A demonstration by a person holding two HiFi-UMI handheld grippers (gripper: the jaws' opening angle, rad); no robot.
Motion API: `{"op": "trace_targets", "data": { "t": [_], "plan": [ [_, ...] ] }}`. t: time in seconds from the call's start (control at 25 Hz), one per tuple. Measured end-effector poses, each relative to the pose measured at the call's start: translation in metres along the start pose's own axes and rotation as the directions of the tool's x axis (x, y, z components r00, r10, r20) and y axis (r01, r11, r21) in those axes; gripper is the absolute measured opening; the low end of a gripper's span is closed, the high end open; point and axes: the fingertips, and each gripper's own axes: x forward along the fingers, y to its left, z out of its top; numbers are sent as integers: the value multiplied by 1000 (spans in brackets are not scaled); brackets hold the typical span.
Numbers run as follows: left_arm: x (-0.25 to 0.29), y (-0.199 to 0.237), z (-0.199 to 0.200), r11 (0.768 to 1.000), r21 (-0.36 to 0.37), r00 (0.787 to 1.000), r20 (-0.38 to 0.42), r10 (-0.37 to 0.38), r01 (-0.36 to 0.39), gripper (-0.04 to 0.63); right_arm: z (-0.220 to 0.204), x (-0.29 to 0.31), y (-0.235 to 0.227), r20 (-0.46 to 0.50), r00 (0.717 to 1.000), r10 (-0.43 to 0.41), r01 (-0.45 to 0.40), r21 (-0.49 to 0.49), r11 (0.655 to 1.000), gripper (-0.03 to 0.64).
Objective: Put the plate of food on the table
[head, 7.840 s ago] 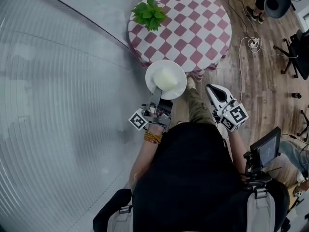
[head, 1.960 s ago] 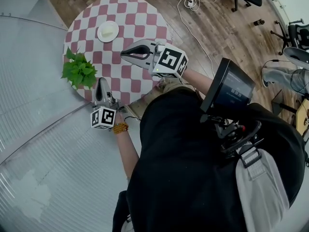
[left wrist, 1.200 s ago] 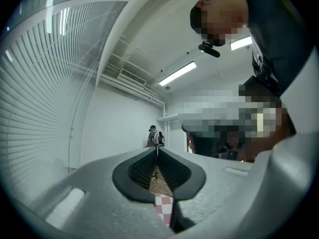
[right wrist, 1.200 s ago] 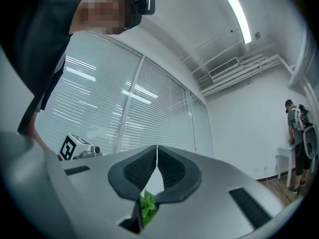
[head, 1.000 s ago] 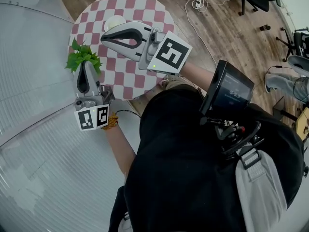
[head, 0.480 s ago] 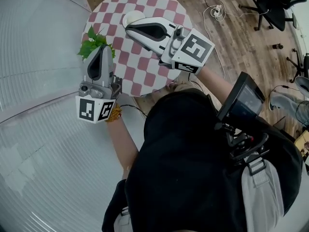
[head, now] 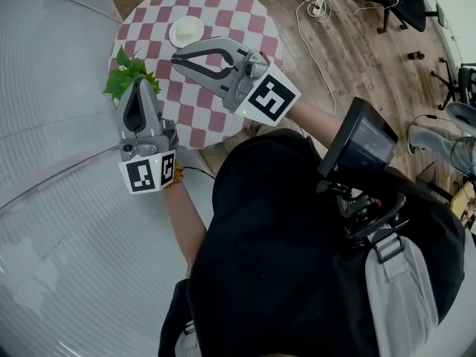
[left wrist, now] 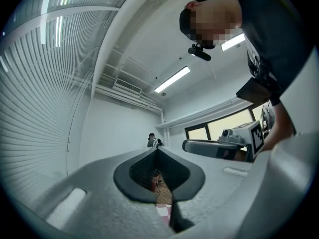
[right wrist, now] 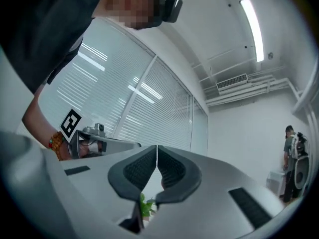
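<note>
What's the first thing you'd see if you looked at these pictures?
The round table with its red-and-white checkered cloth jumps out first at the top of the head view, with a white plate of food on its far side and a leafy green plant at its left edge. Nearer the person, the big grey left gripper and right gripper are held up over the table, both shut and empty.

plate of food [head: 186, 31] sits toward the table's [head: 245, 21] far side, plant [head: 128, 74] on its left edge
</note>
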Motion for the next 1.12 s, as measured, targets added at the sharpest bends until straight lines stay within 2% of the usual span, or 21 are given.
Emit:
{"op": "trace_targets", "data": {
  "t": [0.2, 0.36, 0.6, 0.76, 1.12],
  "plan": [
    [-14, -4, -31, 999, 37, 999, -23, 27, -26, 5, -26, -9, 19, -51, 998, 22, -26, -72, 997, 12],
    [-20, -10, -64, 994, 104, 993, -105, 47, -36, 5, -51, -12, 30, -86, 995, 48, -52, -53, 997, 12],
    [-30, -18, -100, 997, 63, 989, -142, 50, -42, 5, -78, -19, 41, -107, 992, 71, -68, 37, 997, 12],
    [-37, -29, -125, 994, 107, 981, -193, 36, -15, 5, -100, -26, 50, -136, 987, 80, -69, 82, 994, 12],
    [-57, -39, -173, 999, 50, 967, -256, 12, 1, 5, -154, -50, 65, -255, 961, 111, -76, 144, 987, 12]
  ]
}}
